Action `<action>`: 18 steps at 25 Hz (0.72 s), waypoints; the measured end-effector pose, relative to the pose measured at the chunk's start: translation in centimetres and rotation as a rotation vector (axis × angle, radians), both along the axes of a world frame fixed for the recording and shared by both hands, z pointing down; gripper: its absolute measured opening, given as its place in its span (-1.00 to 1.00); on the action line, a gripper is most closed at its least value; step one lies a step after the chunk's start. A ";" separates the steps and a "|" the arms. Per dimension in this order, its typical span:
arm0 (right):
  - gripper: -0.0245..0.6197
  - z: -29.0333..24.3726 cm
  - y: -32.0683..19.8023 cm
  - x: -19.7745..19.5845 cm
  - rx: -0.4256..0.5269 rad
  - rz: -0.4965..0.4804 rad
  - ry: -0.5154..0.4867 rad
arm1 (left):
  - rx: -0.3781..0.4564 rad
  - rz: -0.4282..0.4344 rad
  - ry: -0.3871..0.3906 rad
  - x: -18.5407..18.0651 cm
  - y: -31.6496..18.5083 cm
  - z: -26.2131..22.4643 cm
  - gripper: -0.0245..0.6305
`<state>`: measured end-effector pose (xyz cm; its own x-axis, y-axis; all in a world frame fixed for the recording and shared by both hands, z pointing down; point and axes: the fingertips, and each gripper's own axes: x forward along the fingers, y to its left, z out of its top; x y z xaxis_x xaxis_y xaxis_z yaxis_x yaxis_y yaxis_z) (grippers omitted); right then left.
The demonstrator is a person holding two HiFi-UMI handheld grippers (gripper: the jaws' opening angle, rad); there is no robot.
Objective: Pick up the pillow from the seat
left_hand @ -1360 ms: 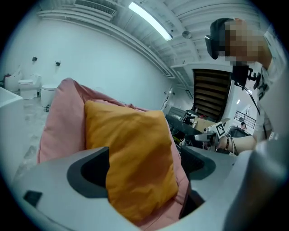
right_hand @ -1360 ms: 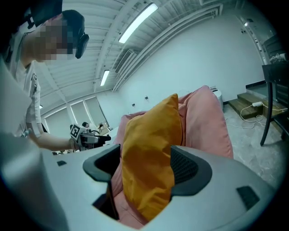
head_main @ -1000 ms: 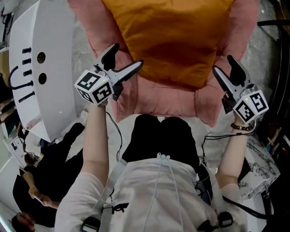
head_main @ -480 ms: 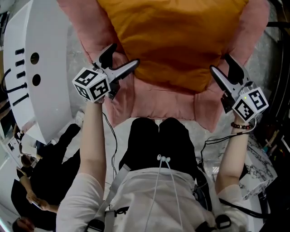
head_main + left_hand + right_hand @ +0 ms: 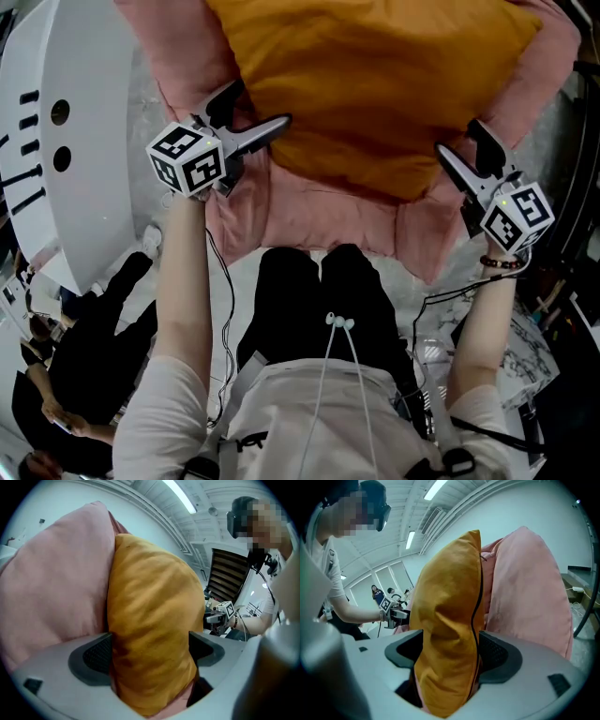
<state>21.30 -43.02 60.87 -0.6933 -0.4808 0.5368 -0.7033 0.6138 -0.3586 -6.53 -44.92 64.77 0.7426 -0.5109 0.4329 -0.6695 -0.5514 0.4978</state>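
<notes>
While the orange pillow rests on the pink seat, your left gripper and right gripper each clamp one near corner, jaws partly closed on the fabric.

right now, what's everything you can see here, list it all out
pillow: one, orange, on the armchair, its two side edges between the grippers' jaws
armchair: one, pink, under and behind the pillow
panel: one, white with black slots and holes, left of the armchair
bystander: one, dressed in black, lower left
bracelet: one, dark beads, on the right wrist
left gripper: one, grey with a marker cube, closed on the pillow's left edge
right gripper: one, grey with a marker cube, closed on the pillow's right edge
</notes>
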 end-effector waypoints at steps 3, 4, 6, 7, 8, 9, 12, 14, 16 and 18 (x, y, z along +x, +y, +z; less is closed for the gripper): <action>0.20 0.8 -0.6 -0.3 0.002 -0.006 0.019 | -0.013 0.003 -0.002 -0.2 -0.1 0.9 0.58; 0.21 1.0 -0.7 -0.3 -0.003 -0.011 0.021 | -0.014 0.005 -0.002 -0.1 -0.1 1.0 0.58; 0.22 1.5 -0.8 -0.4 -0.013 -0.020 0.021 | -0.016 0.012 0.002 0.2 -0.2 1.2 0.58; 0.22 1.7 -0.9 -0.5 -0.016 -0.024 0.021 | -0.017 0.016 0.002 0.4 -0.3 1.3 0.58; 0.22 1.9 -1.1 -0.5 -0.020 -0.028 0.023 | -0.019 0.018 0.000 0.5 -0.4 1.4 0.58; 0.22 2.2 -1.2 -0.6 -0.023 -0.031 0.027 | -0.021 0.019 -0.005 0.6 -0.6 1.6 0.59; 0.23 2.6 -2.1 -0.5 -0.020 -0.034 0.067 | -0.016 0.009 -0.026 0.6 -1.4 1.9 0.62; 0.25 2.6 -2.5 -0.3 -0.004 -0.036 0.110 | -0.011 0.001 -0.037 0.6 -1.7 2.0 0.66; 0.28 2.6 -2.6 0.0 0.003 -0.046 0.132 | -0.011 -0.001 -0.037 0.7 -1.7 2.2 0.68; 0.28 2.8 -2.5 -0.4 -0.020 -0.069 0.104 | -0.022 0.016 -0.018 1.0 -1.7 2.4 0.69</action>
